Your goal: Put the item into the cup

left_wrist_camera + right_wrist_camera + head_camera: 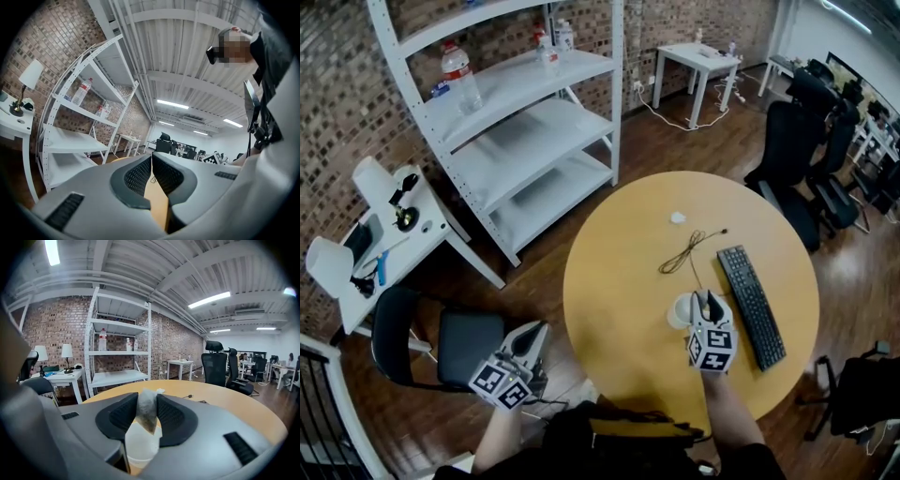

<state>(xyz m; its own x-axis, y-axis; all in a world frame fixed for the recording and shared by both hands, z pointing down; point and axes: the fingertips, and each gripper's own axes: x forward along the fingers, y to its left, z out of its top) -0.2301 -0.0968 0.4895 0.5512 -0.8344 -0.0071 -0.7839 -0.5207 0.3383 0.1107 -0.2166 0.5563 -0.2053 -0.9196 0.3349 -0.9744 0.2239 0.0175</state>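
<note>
My right gripper (705,302) (146,405) is shut on a greyish tea bag (146,412), which hangs point-down between the black pads. Directly under it a white paper cup (139,447) (680,312) stands on the round wooden table (619,281); the bag's tip hangs over the cup's mouth. In the head view the jaws hide the bag. My left gripper (534,339) (151,158) is off the table's left edge, its pads together with nothing between them.
A black keyboard (751,305) lies right of the cup, a thin black cable (689,248) behind it, and a small white object (678,217) farther back. A black chair (441,345) sits under my left gripper. White shelving (525,122) stands at the back left.
</note>
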